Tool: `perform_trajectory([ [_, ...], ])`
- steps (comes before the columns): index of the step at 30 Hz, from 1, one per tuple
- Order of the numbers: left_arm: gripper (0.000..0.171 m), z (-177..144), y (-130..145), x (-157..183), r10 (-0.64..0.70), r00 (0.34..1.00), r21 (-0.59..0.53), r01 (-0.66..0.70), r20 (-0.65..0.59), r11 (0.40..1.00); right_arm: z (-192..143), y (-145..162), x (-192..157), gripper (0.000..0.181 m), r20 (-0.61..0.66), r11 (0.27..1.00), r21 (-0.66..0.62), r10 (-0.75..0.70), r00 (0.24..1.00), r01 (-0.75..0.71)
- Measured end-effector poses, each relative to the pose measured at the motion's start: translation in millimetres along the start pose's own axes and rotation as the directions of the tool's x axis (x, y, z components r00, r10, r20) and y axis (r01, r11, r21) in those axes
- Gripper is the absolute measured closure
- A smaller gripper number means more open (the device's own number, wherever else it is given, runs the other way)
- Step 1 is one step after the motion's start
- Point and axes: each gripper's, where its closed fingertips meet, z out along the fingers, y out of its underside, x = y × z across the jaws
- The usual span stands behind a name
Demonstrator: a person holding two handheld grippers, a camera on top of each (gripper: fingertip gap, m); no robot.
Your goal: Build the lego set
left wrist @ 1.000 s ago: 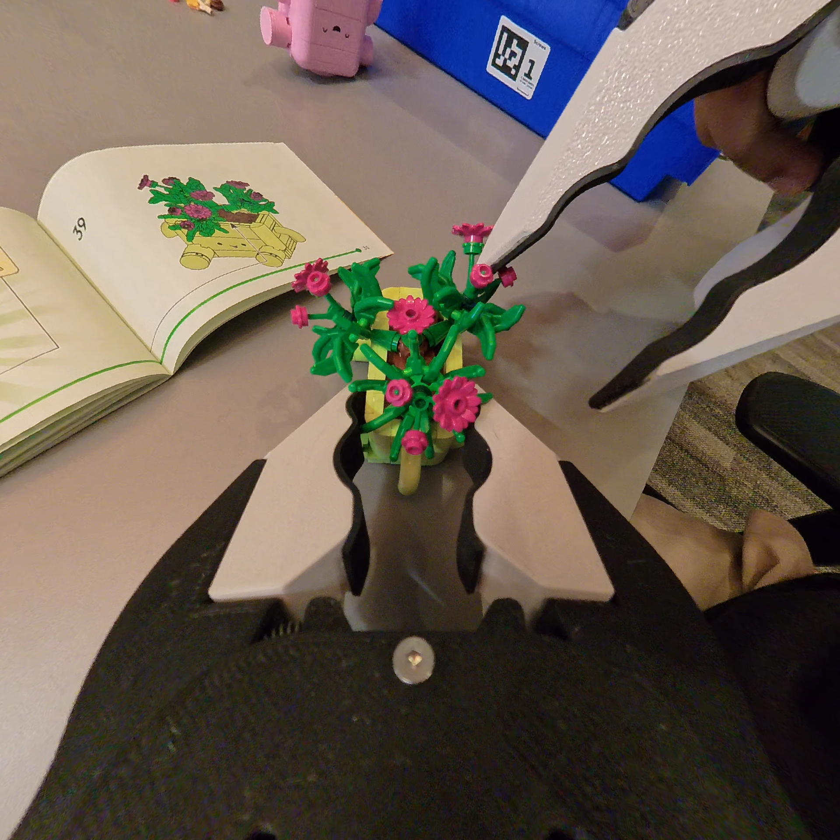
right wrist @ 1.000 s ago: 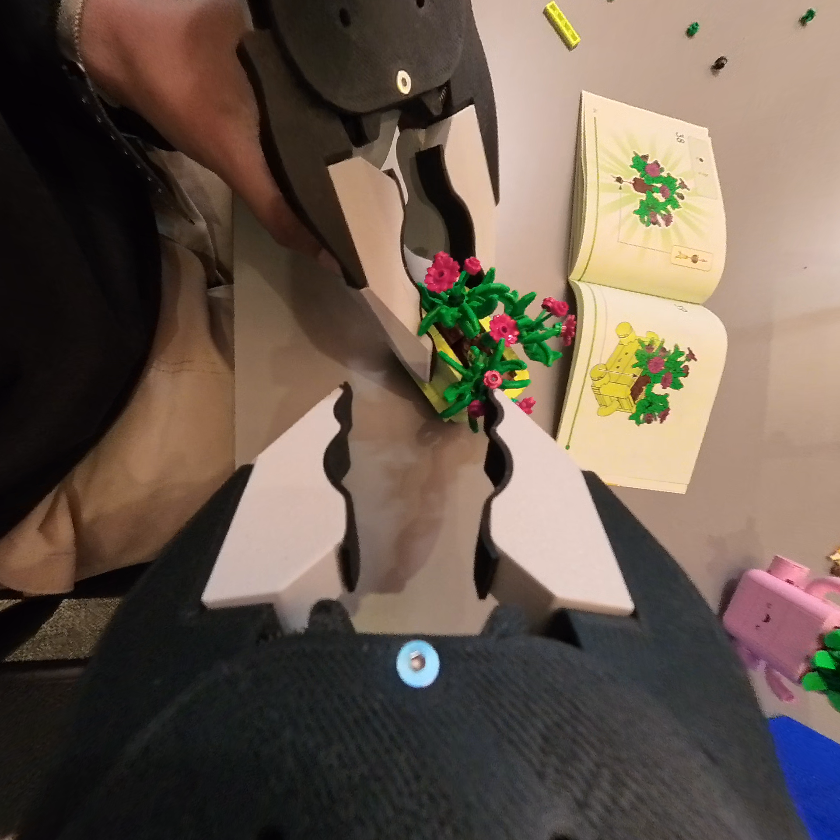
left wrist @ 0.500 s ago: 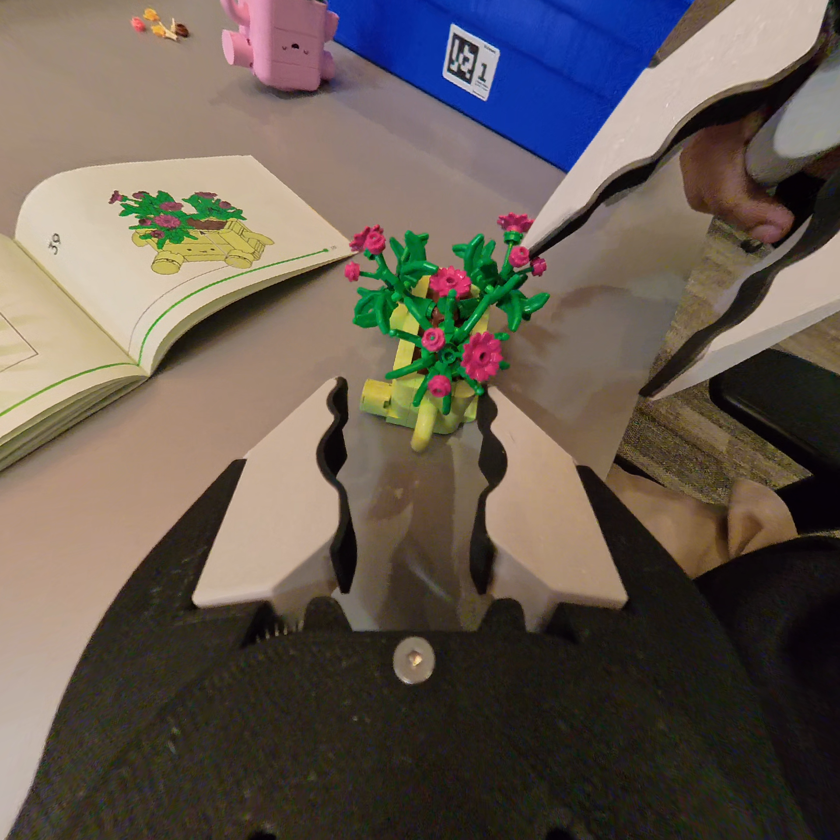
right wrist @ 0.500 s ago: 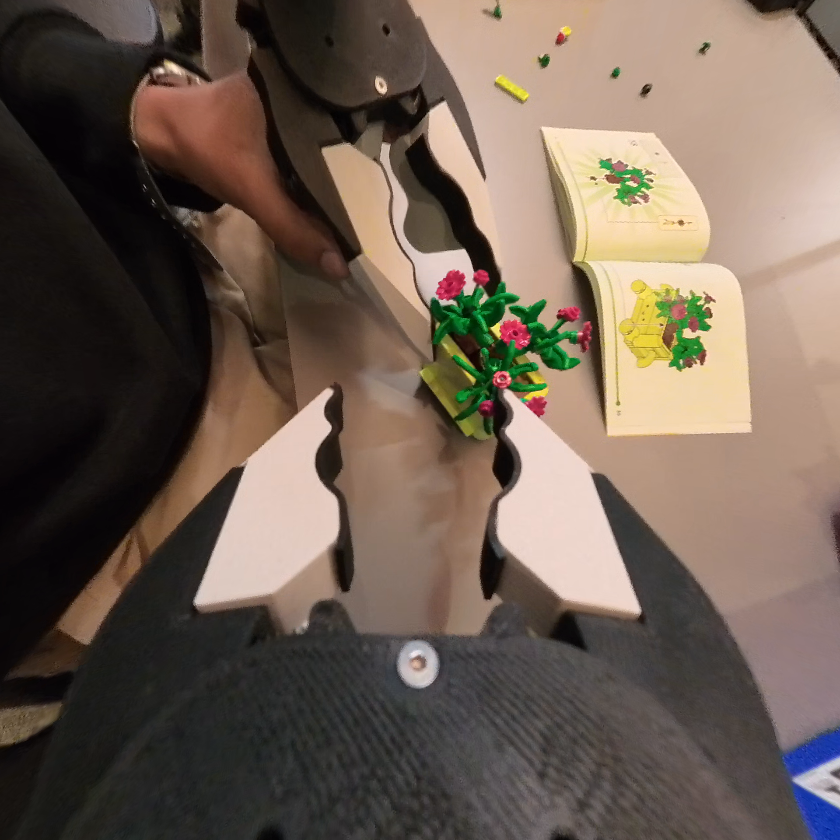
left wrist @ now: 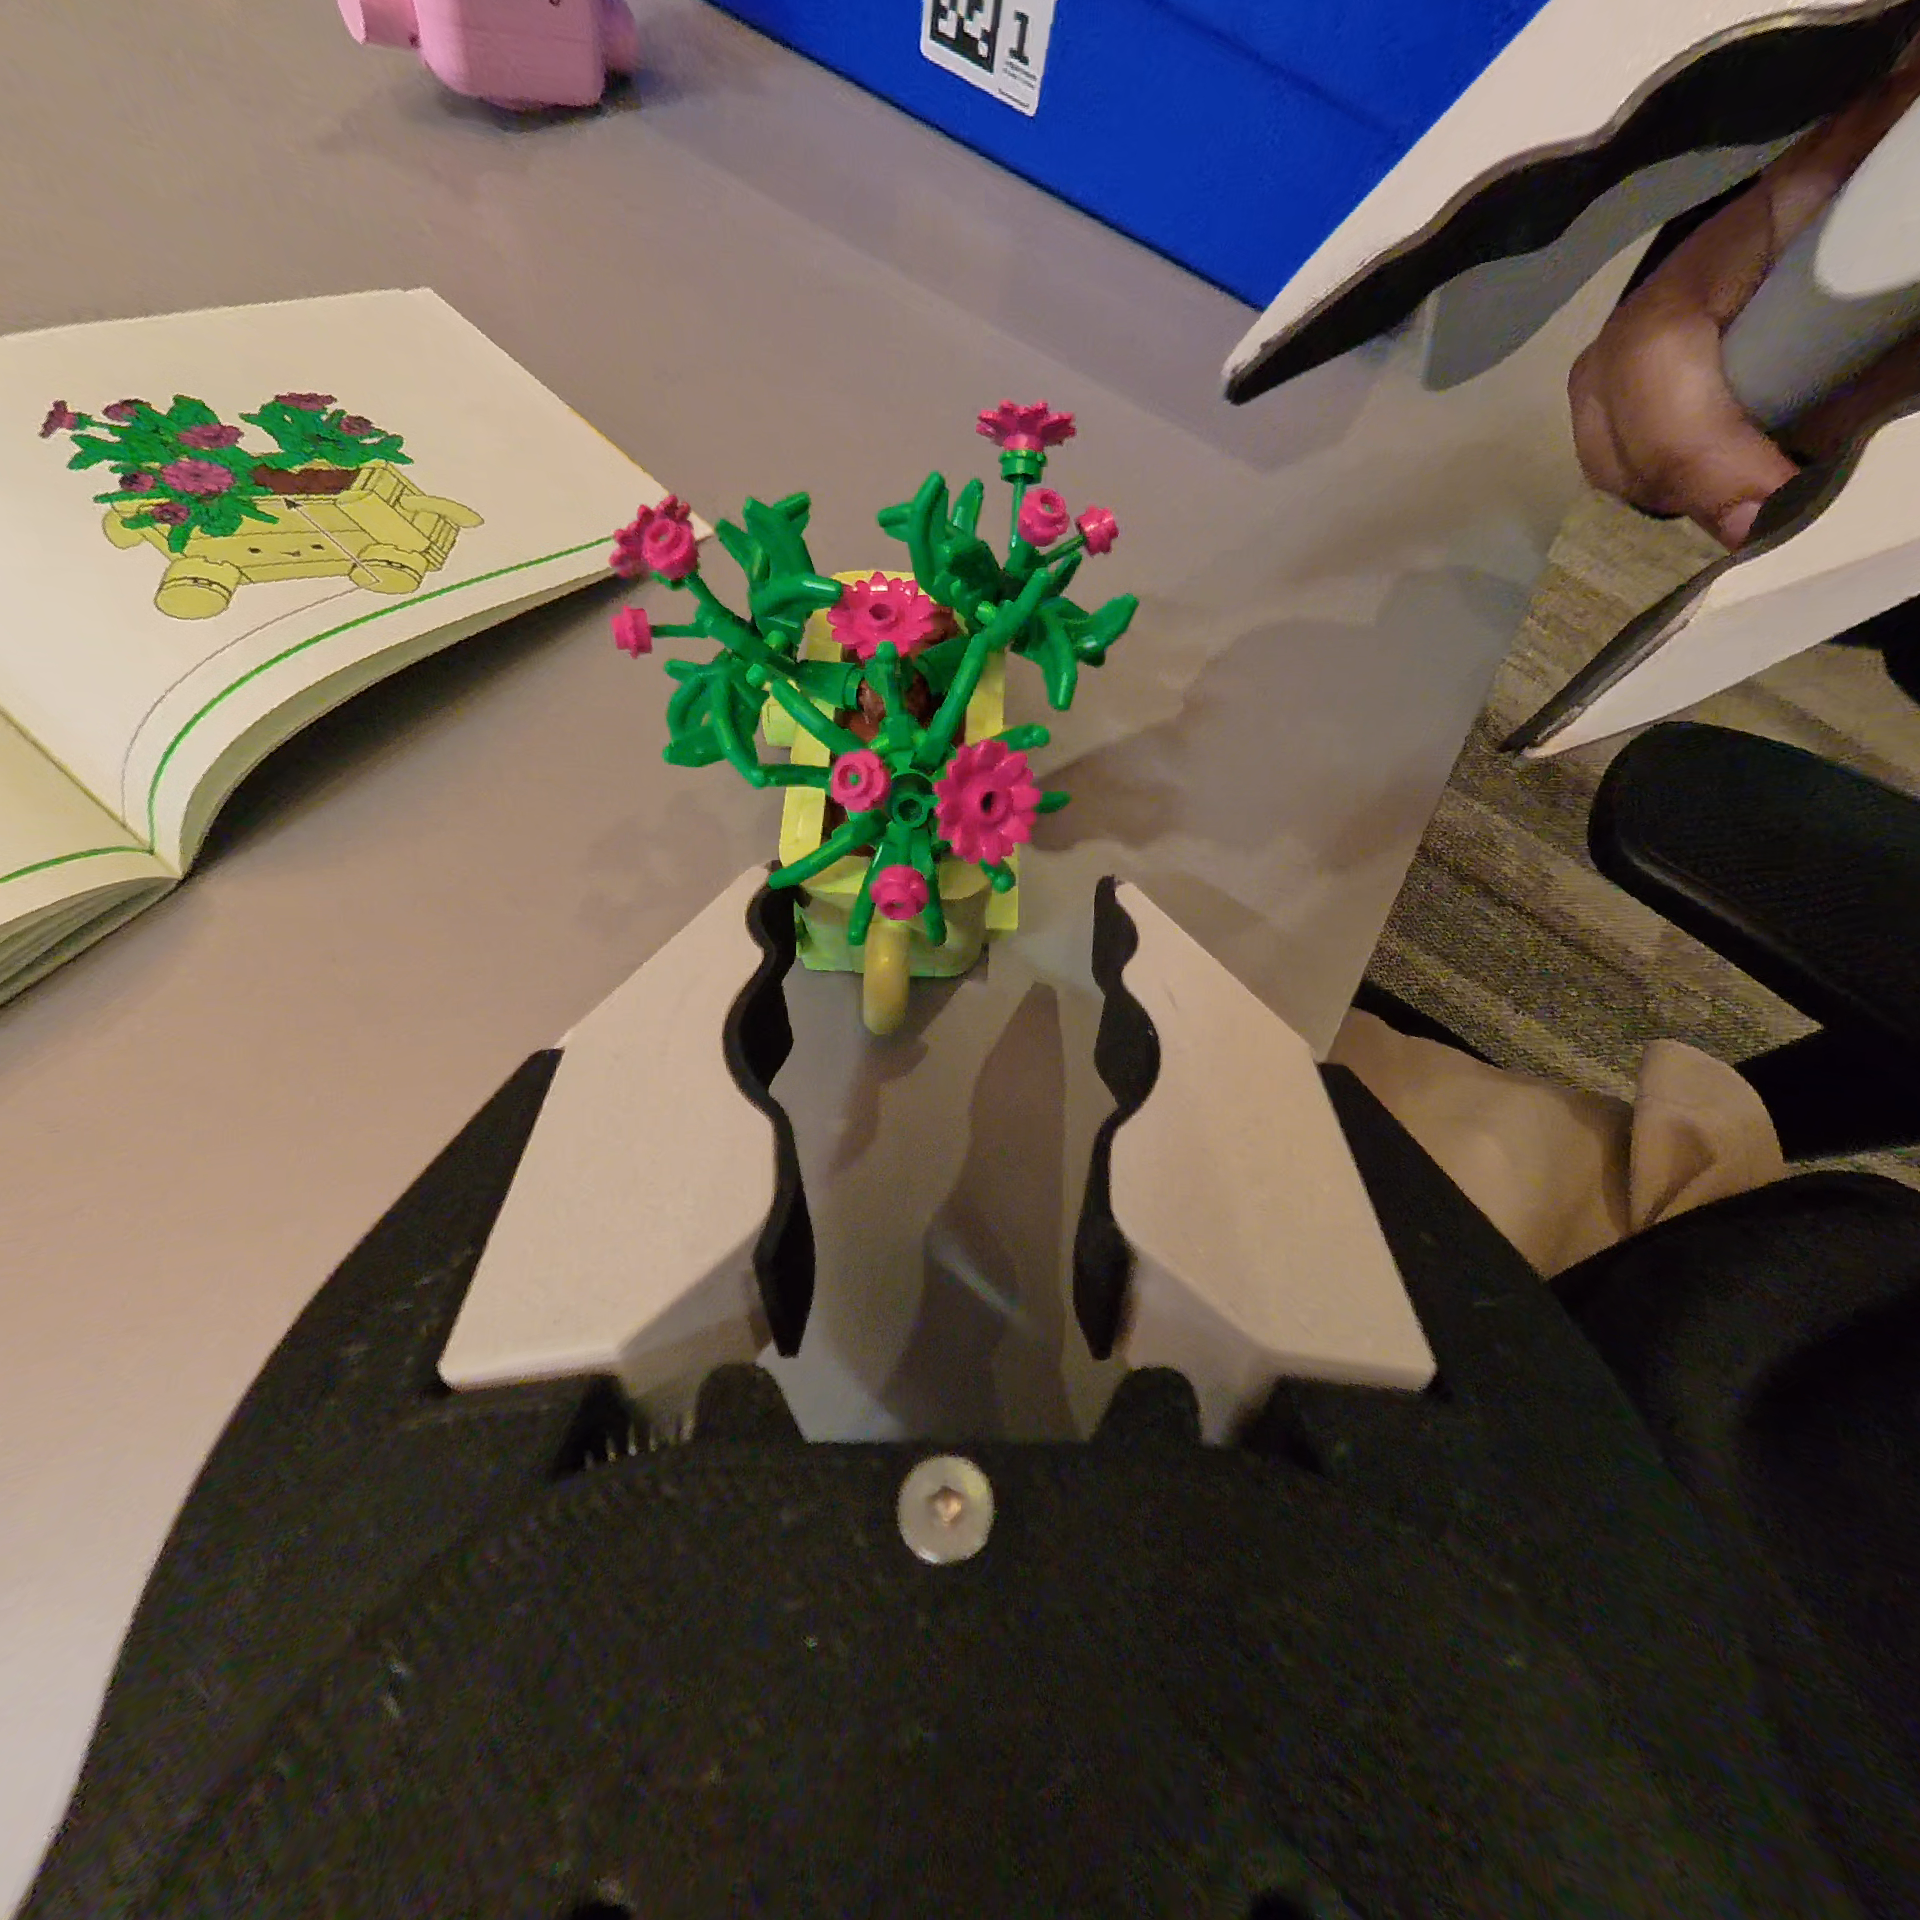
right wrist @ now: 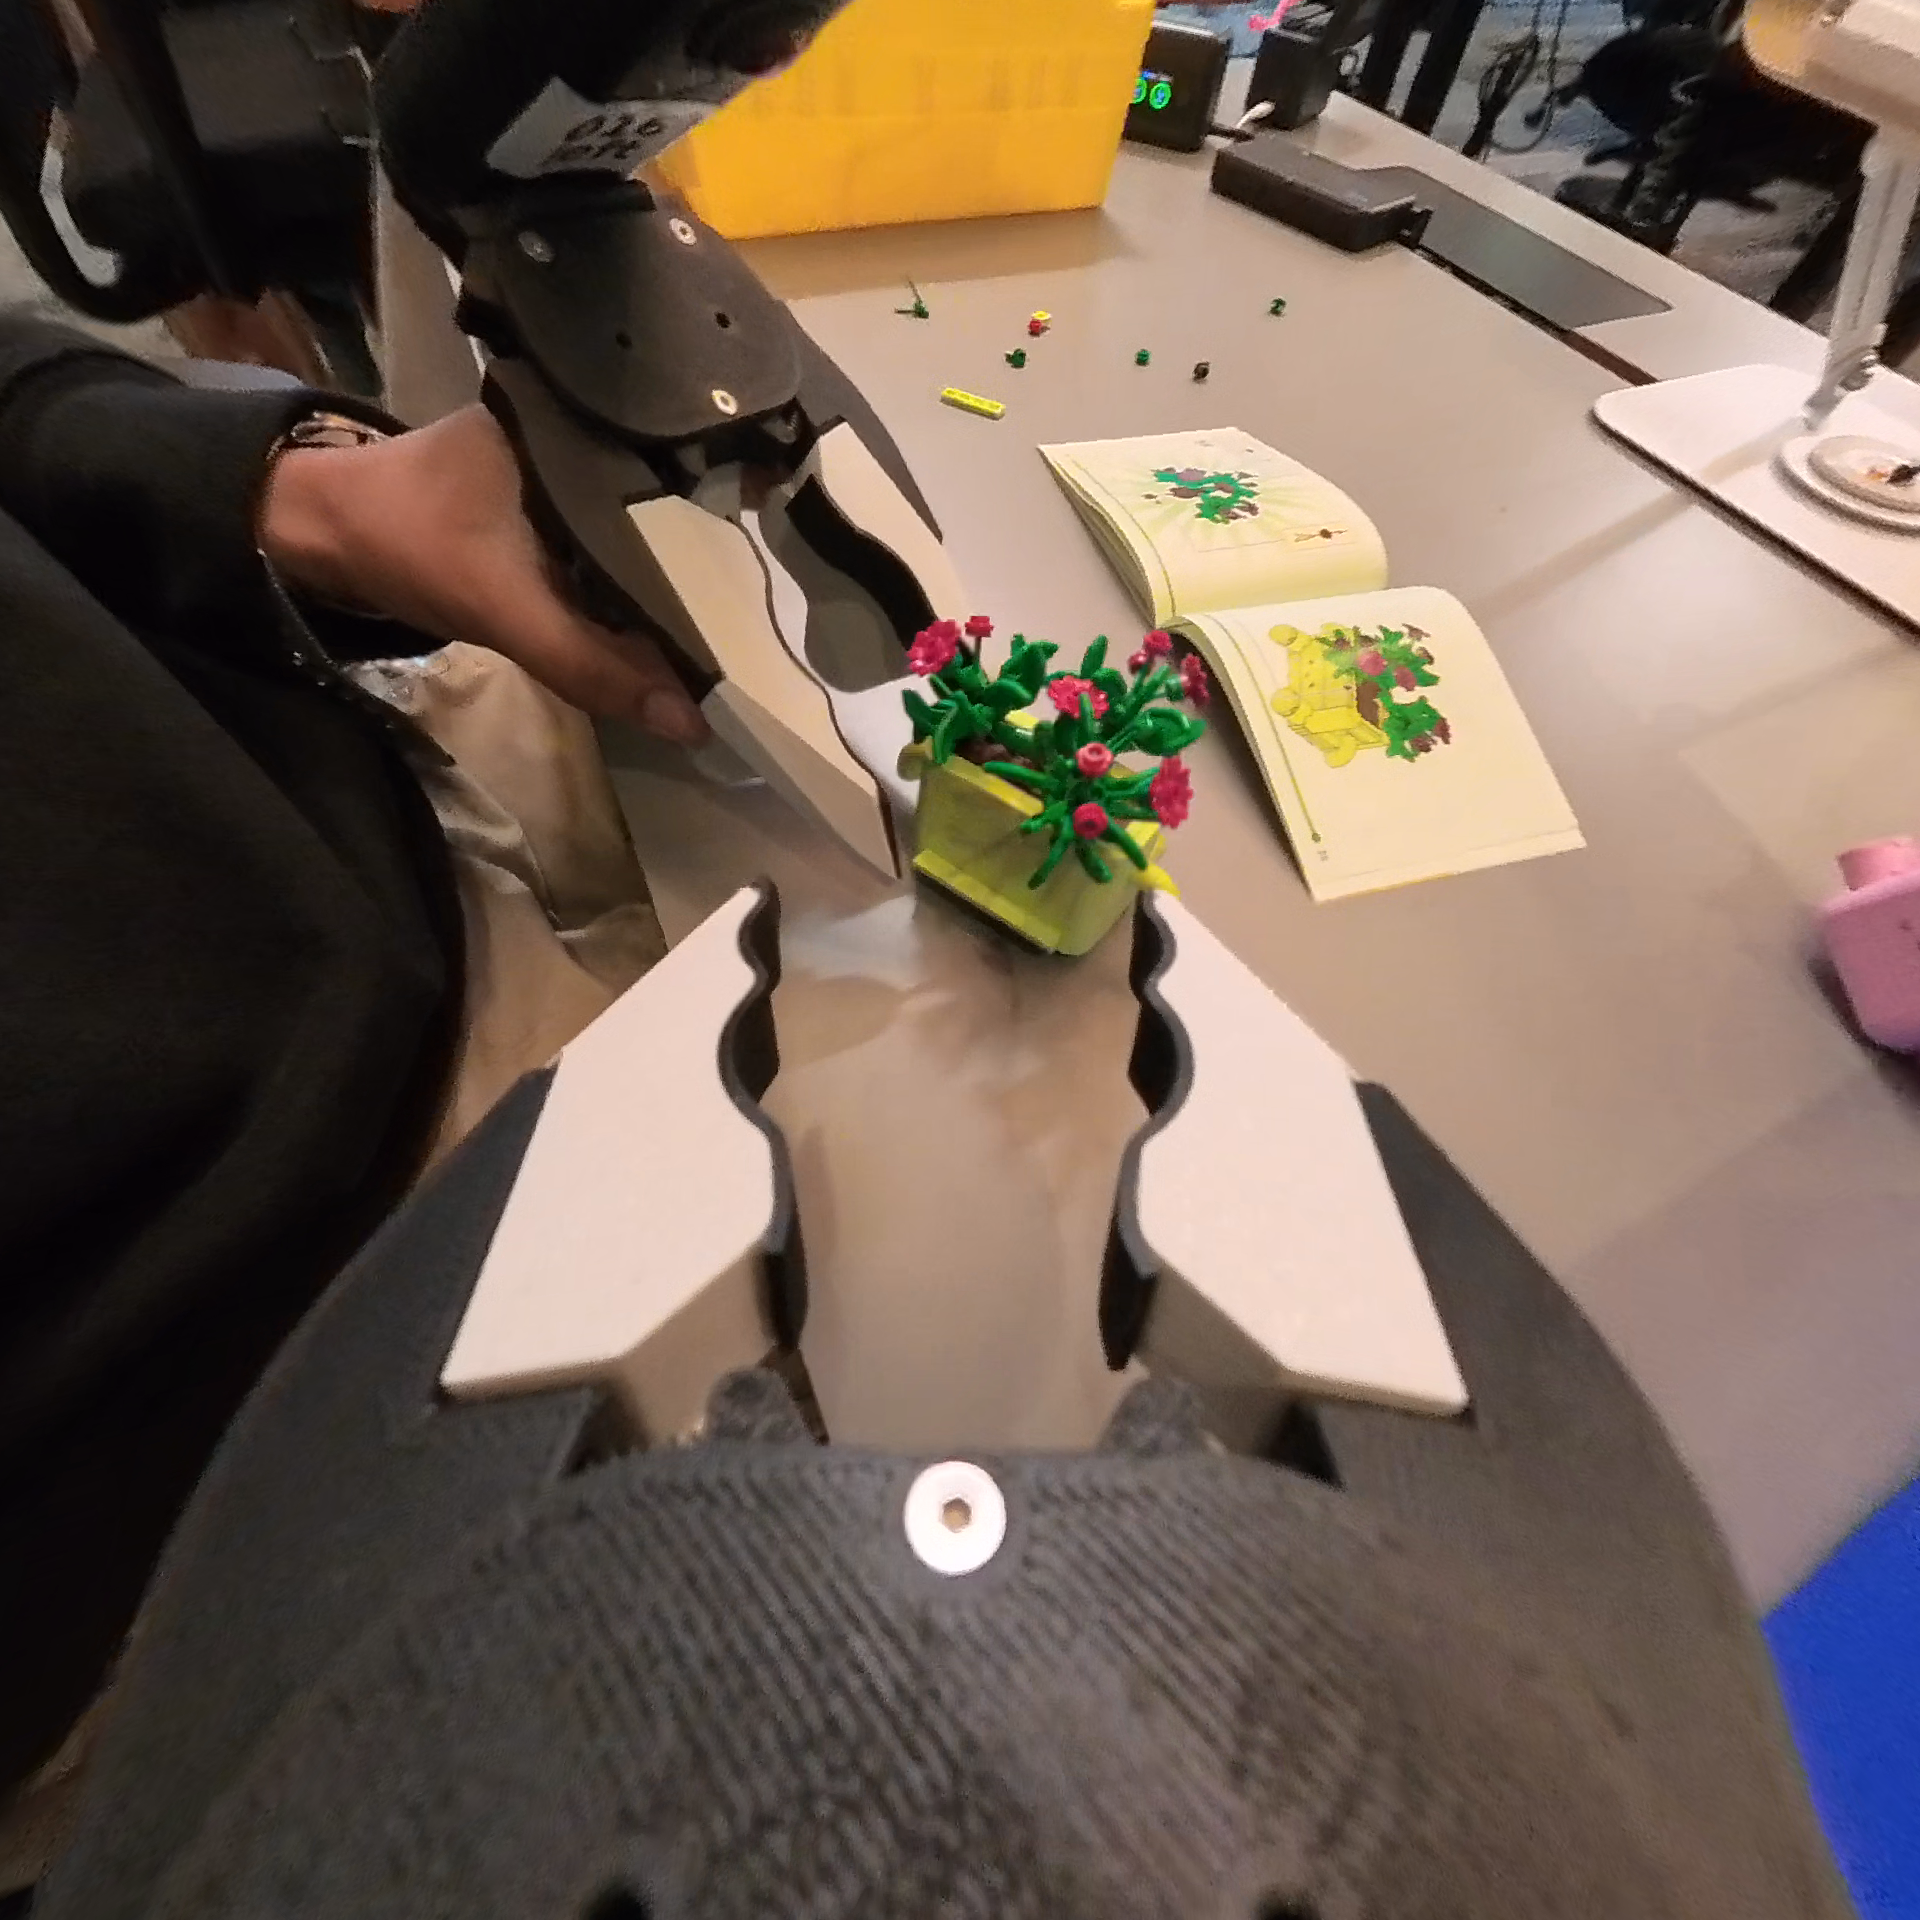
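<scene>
The lego planter [left wrist: 894, 748] is a yellow-green cart with green stems and pink flowers. It stands on the grey table [left wrist: 312, 1039]. My left gripper [left wrist: 935, 904] is open, and the planter's near end sits between its fingertips without being squeezed. My right gripper [left wrist: 1371, 566] is open and empty, up and to the right of the flowers, clear of them. In the right wrist view the planter [right wrist: 1039, 821] stands just beyond my right gripper [right wrist: 951, 904], with the left gripper [right wrist: 914, 738] at its far left side.
An open instruction booklet [left wrist: 260, 540] lies left of the planter and shows in the right wrist view [right wrist: 1351, 727]. Also here: a pink lego figure [left wrist: 499, 52], a blue bin [left wrist: 1195, 125], a yellow bin [right wrist: 904, 125], loose pieces [right wrist: 1039, 343], a white tray [right wrist: 1766, 468]. The table edge runs close on the right [left wrist: 1382, 935].
My left gripper opened and let go of the planter, which now stands on the table. My right gripper drew back from the flowers and tilted up.
</scene>
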Motion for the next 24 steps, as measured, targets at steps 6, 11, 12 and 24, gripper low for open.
perform_trajectory([
  [6,0.116,-1,1,0,0.006,1.0,-0.019,-0.006,0.008,1.0,-7,2,-6,0.114,-0.016,0.989,0.101,0.111,0.994,-0.109],
  [11,0.116,-7,4,-1,-0.022,1.0,-0.007,0.022,0.003,1.0,-4,7,-9,0.116,-0.046,0.982,0.124,0.148,0.988,-0.141],
  [12,0.116,-9,4,-1,-0.034,0.999,-0.001,0.034,-0.002,0.999,-3,6,-9,0.116,-0.046,0.979,0.136,0.16,0.986,-0.153],
  [24,0.087,-4,3,-7,-0.124,0.99,0.019,0.126,-0.066,0.992,35,22,-20,0.147,-0.177,0.992,0.01,0.129,0.976,-0.129],
])
